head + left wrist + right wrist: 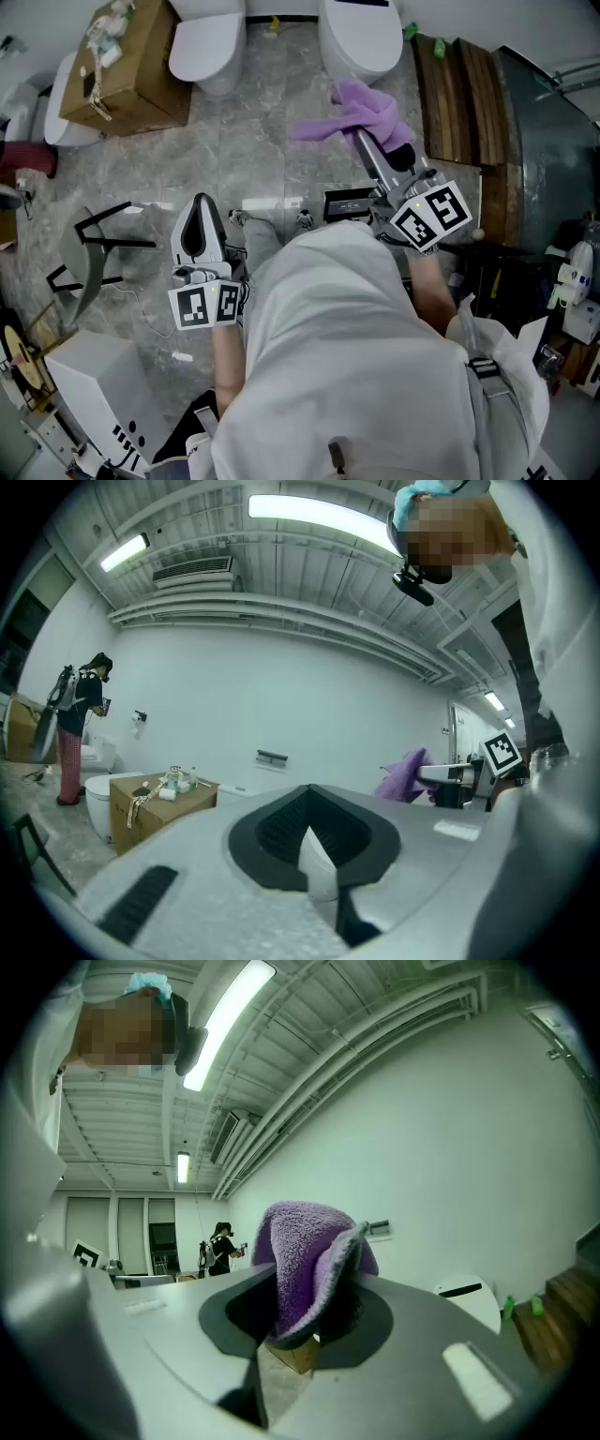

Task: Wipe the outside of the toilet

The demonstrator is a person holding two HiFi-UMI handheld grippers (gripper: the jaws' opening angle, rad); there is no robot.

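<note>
My right gripper (364,141) is shut on a purple cloth (359,114), held in the air just short of the white toilet (361,36) at the top centre. In the right gripper view the cloth (307,1258) stands folded up out of the right gripper (298,1337), and the toilet (472,1299) shows low to the right. My left gripper (199,214) hangs lower left over the floor, shut and holding nothing. In the left gripper view the left gripper (314,844) points at a white wall, with the cloth (405,775) off to the right.
A second toilet (208,45) stands left of the first, and a third (58,101) behind a cardboard box (129,64). Wooden steps (464,103) lie to the right, a black-legged stool (89,253) to the left. A distant person (80,726) stands by the wall.
</note>
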